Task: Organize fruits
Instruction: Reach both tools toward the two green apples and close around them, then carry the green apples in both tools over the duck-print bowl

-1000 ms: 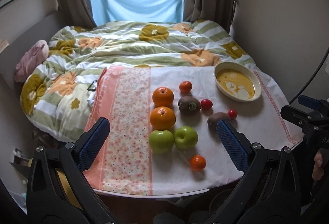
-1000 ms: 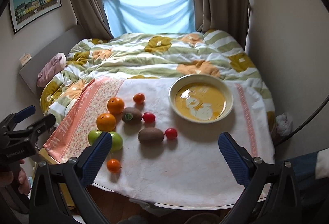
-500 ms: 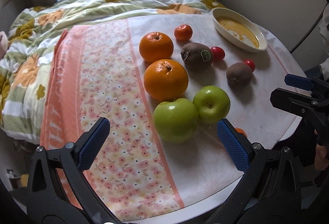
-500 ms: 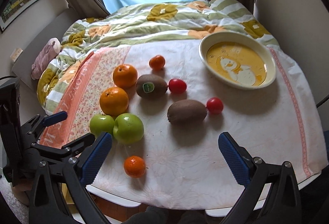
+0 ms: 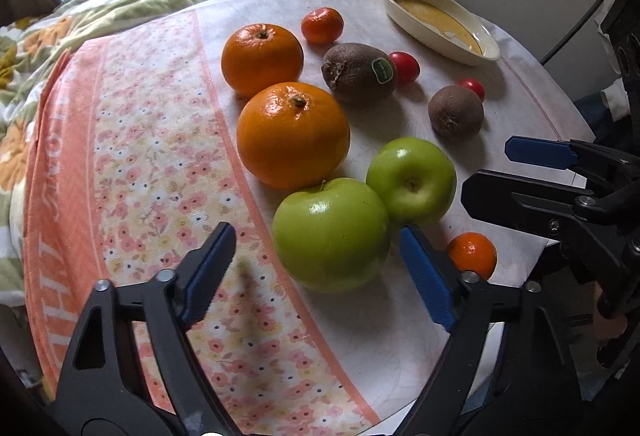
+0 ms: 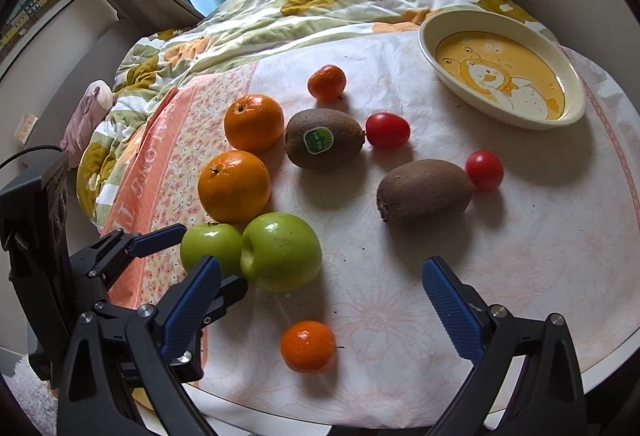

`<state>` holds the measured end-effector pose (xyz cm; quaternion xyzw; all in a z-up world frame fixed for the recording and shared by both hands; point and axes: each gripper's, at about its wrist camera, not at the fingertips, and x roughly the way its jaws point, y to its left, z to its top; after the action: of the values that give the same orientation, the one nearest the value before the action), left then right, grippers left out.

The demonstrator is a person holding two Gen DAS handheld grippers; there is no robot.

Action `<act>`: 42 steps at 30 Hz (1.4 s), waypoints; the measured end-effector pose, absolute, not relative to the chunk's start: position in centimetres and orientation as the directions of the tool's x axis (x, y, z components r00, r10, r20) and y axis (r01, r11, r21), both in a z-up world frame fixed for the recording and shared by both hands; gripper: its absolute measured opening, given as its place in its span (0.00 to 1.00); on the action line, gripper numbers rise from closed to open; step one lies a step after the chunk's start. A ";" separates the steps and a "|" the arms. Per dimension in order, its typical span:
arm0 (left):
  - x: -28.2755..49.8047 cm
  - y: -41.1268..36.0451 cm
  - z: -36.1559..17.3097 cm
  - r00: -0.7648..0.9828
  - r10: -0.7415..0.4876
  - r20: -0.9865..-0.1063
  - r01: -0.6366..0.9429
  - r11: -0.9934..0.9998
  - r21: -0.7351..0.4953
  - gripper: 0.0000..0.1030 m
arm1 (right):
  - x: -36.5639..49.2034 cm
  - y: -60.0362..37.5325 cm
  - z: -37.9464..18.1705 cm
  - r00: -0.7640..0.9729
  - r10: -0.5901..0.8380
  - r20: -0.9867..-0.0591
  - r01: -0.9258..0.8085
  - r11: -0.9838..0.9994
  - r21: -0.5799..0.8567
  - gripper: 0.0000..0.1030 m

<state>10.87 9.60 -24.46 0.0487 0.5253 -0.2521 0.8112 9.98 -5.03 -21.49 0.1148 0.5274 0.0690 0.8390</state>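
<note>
Green apple sits between wide-open, empty left tool; closing could nudge the touching second apple. Right tool open, empty.

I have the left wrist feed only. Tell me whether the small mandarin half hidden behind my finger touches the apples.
Observer: No. The right wrist view shows the small mandarin lying alone, apart from the nearest green apple.
Operator: Report the right gripper's state.
Observer: The right gripper is open and holds nothing; that mandarin sits between its fingers in the view.
Operator: Describe the dish's inside.
Observer: The dish holds no fruit; a bear is printed on its yellow bottom.
</note>
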 end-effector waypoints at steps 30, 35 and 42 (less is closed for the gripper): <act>10.0 11.3 -24.7 0.331 -0.318 -0.889 0.449 0.881 -0.148 0.58 | 12.4 -2.0 -24.8 0.357 0.316 -0.879 -0.041 0.945 0.324 0.62; 9.9 12.4 -24.6 0.336 -0.307 -0.890 0.428 0.892 -0.146 0.58 | 12.5 -1.5 -25.0 0.348 0.305 -0.886 -0.057 0.951 0.305 0.49; 9.7 13.5 -24.1 0.350 -0.299 -0.888 0.400 0.904 -0.147 0.58 | 12.4 -1.4 -24.7 0.357 0.301 -0.884 -0.062 0.952 0.299 0.48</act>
<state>9.69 13.47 -24.12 0.0479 0.5288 -0.2133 0.8201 12.42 -1.44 -24.74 0.1073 0.5560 0.1113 0.8166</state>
